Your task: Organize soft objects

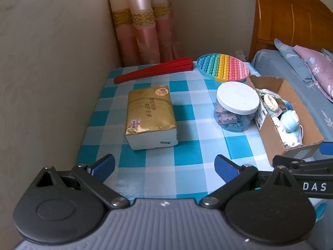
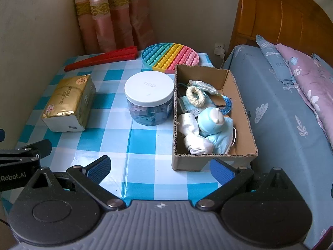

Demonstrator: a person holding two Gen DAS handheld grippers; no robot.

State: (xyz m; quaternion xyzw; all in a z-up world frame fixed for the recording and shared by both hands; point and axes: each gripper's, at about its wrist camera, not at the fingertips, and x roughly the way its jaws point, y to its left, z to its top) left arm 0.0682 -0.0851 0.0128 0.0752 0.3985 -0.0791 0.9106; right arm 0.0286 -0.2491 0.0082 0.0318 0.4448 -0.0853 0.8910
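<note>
A cardboard box [image 2: 241,112] stands at the table's right edge and holds soft things: white socks [image 2: 193,133], a light blue plush [image 2: 210,123], a face mask [image 2: 222,141], a cream scrunchie [image 2: 196,95]. The box also shows in the left wrist view [image 1: 291,116]. My left gripper [image 1: 164,166] is open and empty above the table's front edge. My right gripper [image 2: 160,169] is open and empty, its right finger [image 2: 221,173] just in front of the box.
On the blue checked tablecloth [image 2: 116,141] lie a gold tissue pack [image 1: 149,116], a clear jar with a white lid [image 2: 149,100], a rainbow pop-it disc [image 2: 170,56] and a red folded fan [image 2: 102,59]. A bed [image 2: 281,108] adjoins on the right. Walls and curtain stand behind.
</note>
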